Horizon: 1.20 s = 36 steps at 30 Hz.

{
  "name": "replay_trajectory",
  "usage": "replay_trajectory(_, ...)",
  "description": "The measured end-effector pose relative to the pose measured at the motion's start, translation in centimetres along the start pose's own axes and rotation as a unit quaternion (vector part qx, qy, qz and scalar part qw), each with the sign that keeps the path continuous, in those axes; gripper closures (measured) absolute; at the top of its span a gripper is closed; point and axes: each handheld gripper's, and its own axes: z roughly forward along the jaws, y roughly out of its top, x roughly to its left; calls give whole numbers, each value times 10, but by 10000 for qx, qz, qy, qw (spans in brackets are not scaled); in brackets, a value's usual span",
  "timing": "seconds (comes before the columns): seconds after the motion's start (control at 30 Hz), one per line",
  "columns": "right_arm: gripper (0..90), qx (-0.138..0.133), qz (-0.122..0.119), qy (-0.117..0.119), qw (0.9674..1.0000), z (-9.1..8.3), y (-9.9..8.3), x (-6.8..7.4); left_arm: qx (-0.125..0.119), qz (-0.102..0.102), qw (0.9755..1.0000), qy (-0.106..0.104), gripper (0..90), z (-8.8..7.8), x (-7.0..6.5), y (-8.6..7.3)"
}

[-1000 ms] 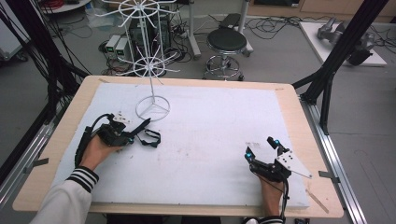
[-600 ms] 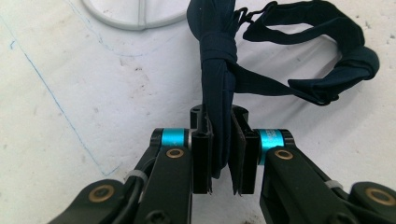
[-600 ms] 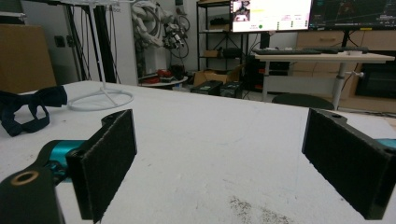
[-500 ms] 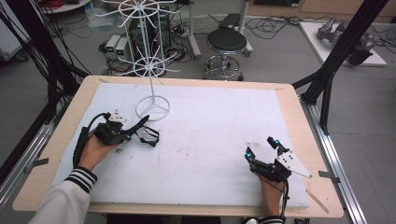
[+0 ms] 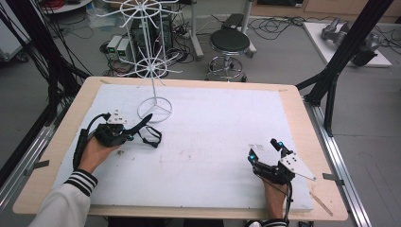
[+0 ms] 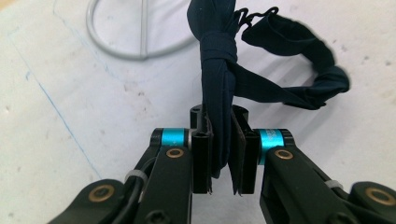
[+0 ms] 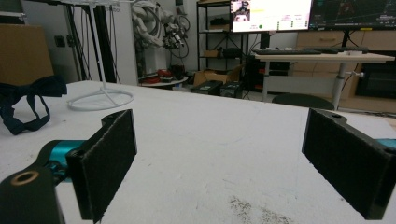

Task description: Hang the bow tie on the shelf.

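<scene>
A dark navy bow tie (image 5: pixel 143 122) with a looped strap (image 5: pixel 153 136) sits at the left of the white mat. My left gripper (image 5: pixel 131 134) is shut on one wing of it. In the left gripper view the bow tie (image 6: pixel 217 65) stands pinched between the pads of my left gripper (image 6: pixel 223 158), and its strap (image 6: pixel 303 70) curls off to the right onto the mat. My right gripper (image 5: pixel 264 148) rests at the near right of the mat, open and holding nothing. From the right gripper (image 7: pixel 219 154) view the bow tie (image 7: pixel 28 91) shows far off at the left.
A white wire display rack (image 5: pixel 152 71) stands on a ring base (image 5: pixel 154 109) just beyond the bow tie; the base (image 6: pixel 140 46) lies close ahead of the left jaws. The white mat (image 5: pixel 222 123) covers a wooden table (image 5: pixel 302 118). A stool (image 5: pixel 229 41) stands past the far edge.
The left gripper has tipped the bow tie up a little, so one wing now points towards the rack's base. The right gripper has stayed put.
</scene>
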Motion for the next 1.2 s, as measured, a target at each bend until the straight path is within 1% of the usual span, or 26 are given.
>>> replay_trajectory(0.17,92,-5,-13,-1,10000,0,0,0,-293,64,9995,-27,803,-6,-2,2)
replay_trajectory(0.33,92,-4,-23,-5,10000,0,0,0,-663,111,9977,-44,803,-13,-4,4)
replay_trajectory(0.4,92,-7,-27,-3,10000,0,0,0,-851,108,9963,-78,802,-15,-5,5)
replay_trajectory(0.47,92,-5,-24,-1,10000,0,0,0,-1092,88,9939,-129,802,-17,-5,5)
replay_trajectory(0.57,92,-6,-22,-4,10000,0,0,0,-1333,91,9909,-176,802,-20,-6,6)
replay_trajectory(0.63,92,-5,-26,-4,10000,0,0,0,-1447,57,9892,-208,802,-21,-7,7)
replay_trajectory(0.7,92,-4,-21,-4,10000,0,0,0,-1490,80,9886,-203,802,-22,-7,7)
replay_trajectory(0.73,92,-5,-24,-4,10000,0,0,0,-1536,61,9879,-216,802,-23,-7,7)
replay_trajectory(0.8,92,-5,-28,-3,10000,0,0,0,-1617,88,9865,-230,801,-24,-8,8)
replay_trajectory(0.87,92,-5,-25,-5,10000,0,0,0,-1735,120,9844,-262,800,-26,-7,8)
replay_trajectory(0.97,92,-5,-24,-5,10000,0,0,0,-1946,139,9804,-290,800,-29,-8,9)
replay_trajectory(1.07,92,-4,-24,-6,10000,0,0,0,-2167,113,9756,-334,800,-32,-8,9)
replay_trajectory(1.13,92,-5,-22,-4,10000,0,0,0,-2290,143,9728,-326,800,-34,-8,9)
replay_trajectory(1.17,92,-5,-21,-1,10000,0,0,0,-2367,132,9710,-312,800,-35,-8,9)
replay_trajectory(1.2,92,-3,-10,-9,10000,0,0,0,-2482,134,9681,-329,800,-37,-8,9)
